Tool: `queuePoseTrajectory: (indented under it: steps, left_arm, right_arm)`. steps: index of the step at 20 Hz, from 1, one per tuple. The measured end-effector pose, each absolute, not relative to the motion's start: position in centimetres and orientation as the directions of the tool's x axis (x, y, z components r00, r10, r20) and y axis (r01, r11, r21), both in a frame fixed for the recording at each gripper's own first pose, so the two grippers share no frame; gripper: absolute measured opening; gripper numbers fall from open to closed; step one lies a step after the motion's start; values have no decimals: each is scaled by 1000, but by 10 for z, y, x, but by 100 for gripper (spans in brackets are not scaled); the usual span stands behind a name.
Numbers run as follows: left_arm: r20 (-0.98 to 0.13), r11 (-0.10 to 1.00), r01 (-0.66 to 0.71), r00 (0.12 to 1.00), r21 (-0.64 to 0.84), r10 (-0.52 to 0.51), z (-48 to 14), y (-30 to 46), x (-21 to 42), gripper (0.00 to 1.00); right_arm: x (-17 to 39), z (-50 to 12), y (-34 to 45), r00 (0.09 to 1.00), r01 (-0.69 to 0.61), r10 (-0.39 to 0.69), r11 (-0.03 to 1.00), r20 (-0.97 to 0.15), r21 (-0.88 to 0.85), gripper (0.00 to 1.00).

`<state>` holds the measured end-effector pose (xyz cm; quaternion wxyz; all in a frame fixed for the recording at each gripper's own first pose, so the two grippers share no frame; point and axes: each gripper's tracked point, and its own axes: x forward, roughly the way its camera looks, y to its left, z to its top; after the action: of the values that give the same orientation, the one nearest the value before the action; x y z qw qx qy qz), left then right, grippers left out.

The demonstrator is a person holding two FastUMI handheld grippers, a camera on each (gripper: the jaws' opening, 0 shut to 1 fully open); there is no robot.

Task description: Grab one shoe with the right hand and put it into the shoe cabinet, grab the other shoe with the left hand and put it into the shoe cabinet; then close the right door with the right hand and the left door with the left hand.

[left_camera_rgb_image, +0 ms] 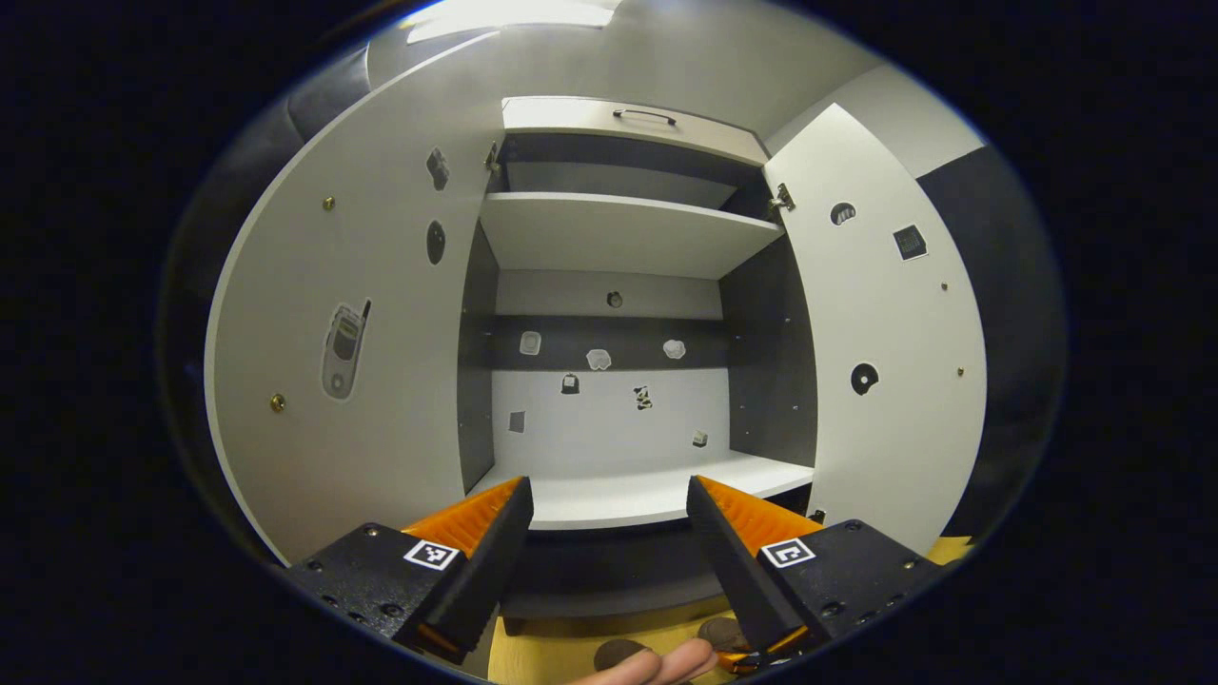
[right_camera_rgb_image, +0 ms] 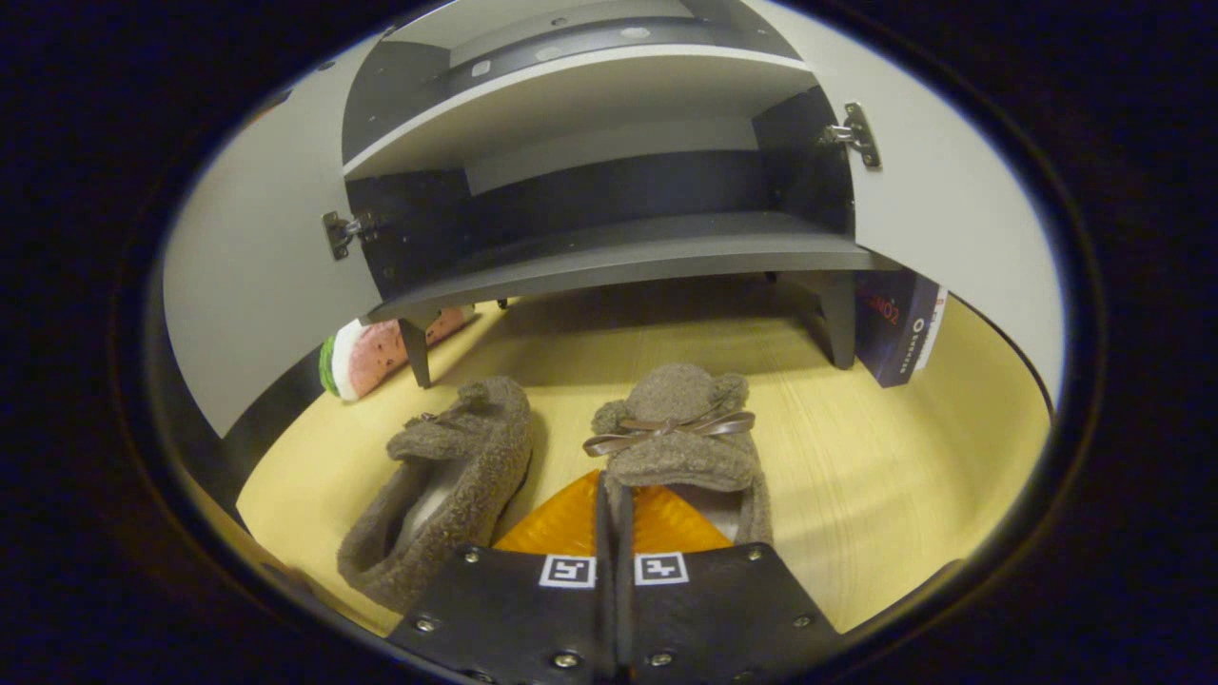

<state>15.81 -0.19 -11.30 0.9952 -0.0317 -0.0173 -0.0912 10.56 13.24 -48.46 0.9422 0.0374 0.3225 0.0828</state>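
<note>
Brown fleece shoes are lying side by side on the pale wooden worktop, low in the right gripper view, toes toward the shoe cabinet (right_camera_rgb_image: 609,257). The right claw (right_camera_rgb_image: 614,518) is sitting at the bottom centre with its orange fingers pressed together over the heel edge of the right-hand shoe (right_camera_rgb_image: 677,433); whether they are pinching the collar I cannot tell. A thin bite on soft fleece could slip during lifting. The left-hand shoe (right_camera_rgb_image: 457,476) is lying just beside it. The left claw (left_camera_rgb_image: 609,514) is hanging spread, facing the open shelves.
</note>
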Motion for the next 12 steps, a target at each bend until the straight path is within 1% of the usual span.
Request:
queuePoseTrajectory:
  steps: [2,4,5,9,10,11,12]
  left_arm:
    - [40,979,193,981,-59,-191,-114,-2,159,99]
    - [32,981,182,983,-60,-181,-116,1,162,99]
    - [28,982,177,984,-60,-175,-117,1,163,99]
    - [24,981,181,983,-62,-180,-119,2,167,99]
    - [22,981,181,983,-64,-180,-119,4,167,99]
    - [21,981,182,983,-64,-181,-120,5,168,99]
    - [20,981,180,984,-67,-179,-119,7,169,99]
  right_arm:
    - [111,-459,125,817,-147,170,985,-551,86,1]
    - [109,-427,126,841,-159,186,983,-508,95,1]
    - [111,-409,119,857,-156,174,985,-484,78,0]
    - [112,-330,103,908,-143,130,990,-398,-3,2]
    - [113,-312,99,918,-135,119,991,-379,-17,0]
    - [115,-290,97,927,-131,113,991,-359,-26,2]
    - [116,-269,96,936,-127,110,991,-335,-31,1]
